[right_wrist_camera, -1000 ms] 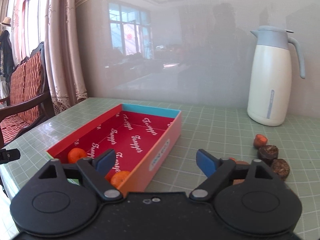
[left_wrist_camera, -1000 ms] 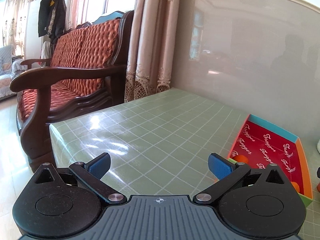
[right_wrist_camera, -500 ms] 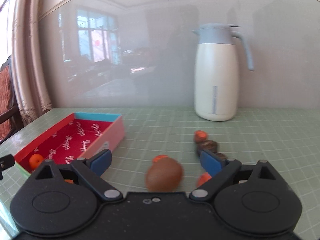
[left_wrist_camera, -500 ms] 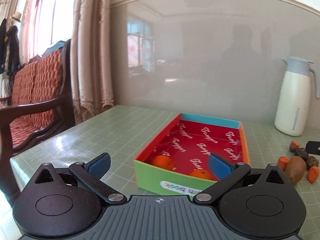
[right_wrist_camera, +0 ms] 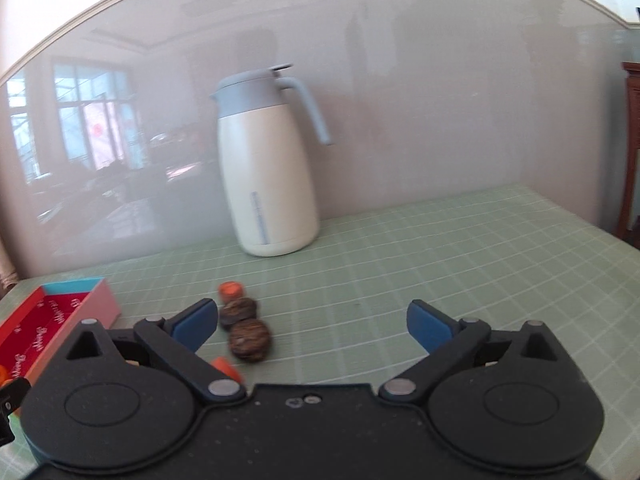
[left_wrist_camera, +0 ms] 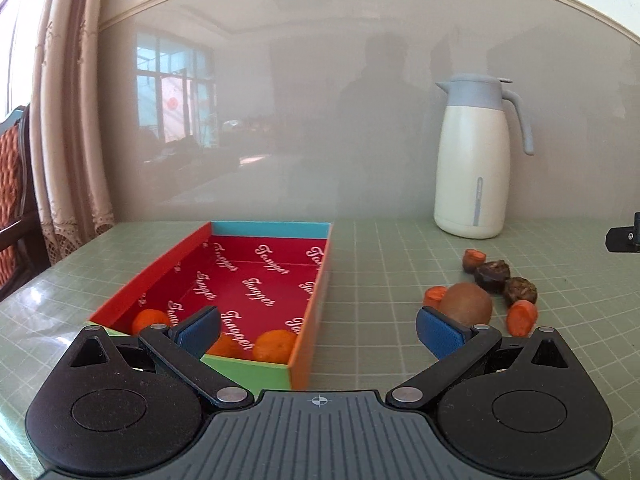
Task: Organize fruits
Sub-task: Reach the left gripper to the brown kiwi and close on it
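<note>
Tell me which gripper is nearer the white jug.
Right. The right gripper faces the white jug just past the dark fruits; the left gripper sits farther back by the red box.

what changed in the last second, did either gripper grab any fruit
Neither grabbed anything. Both views have swung rightward, from sofa and box toward the kiwi and thermos jug. The right hand-held gripper has just been opening, nothing between its pads. Left hand-held gripper stays open; the fruits haven't moved.
</note>
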`<move>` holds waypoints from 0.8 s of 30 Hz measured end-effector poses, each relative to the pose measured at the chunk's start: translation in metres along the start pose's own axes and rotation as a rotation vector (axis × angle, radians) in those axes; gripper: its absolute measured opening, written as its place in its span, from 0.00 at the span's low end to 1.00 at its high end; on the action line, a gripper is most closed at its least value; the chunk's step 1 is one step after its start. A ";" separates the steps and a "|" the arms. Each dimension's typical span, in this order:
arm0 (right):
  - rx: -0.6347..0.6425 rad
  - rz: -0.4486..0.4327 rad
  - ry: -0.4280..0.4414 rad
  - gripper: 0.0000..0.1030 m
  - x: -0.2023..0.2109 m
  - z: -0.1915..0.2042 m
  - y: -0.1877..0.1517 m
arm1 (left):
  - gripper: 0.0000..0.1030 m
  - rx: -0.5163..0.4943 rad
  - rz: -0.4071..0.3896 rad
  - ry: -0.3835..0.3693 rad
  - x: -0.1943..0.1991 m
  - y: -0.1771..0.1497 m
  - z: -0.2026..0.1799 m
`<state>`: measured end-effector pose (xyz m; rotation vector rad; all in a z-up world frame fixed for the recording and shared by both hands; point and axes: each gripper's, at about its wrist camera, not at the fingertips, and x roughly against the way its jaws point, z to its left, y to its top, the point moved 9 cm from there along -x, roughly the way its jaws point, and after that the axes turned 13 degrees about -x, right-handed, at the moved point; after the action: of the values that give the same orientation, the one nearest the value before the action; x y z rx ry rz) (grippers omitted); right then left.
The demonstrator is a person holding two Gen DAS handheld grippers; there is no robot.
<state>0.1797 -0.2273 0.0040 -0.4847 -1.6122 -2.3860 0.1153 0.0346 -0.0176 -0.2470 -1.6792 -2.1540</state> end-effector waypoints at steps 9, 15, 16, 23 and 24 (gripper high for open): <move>-0.040 -0.026 -0.065 0.99 0.006 -0.043 0.010 | 1.00 -0.058 0.014 -0.063 -0.012 0.004 -0.044; -0.055 -0.030 -0.084 0.99 0.010 -0.061 0.013 | 1.00 -0.080 0.021 -0.114 -0.023 0.010 -0.068; -0.058 -0.032 -0.086 0.99 0.011 -0.063 0.013 | 1.00 -0.086 0.019 -0.124 -0.025 0.011 -0.072; -0.065 -0.038 -0.104 0.99 0.011 -0.073 0.016 | 0.99 -0.099 0.041 -0.201 -0.039 0.016 -0.096; -0.067 -0.038 -0.106 0.99 0.011 -0.075 0.016 | 0.99 -0.098 0.047 -0.209 -0.041 0.016 -0.099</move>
<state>0.1641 -0.3026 -0.0032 -0.6083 -1.6026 -2.4880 0.1691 -0.0549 -0.0448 -0.5514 -1.6595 -2.2427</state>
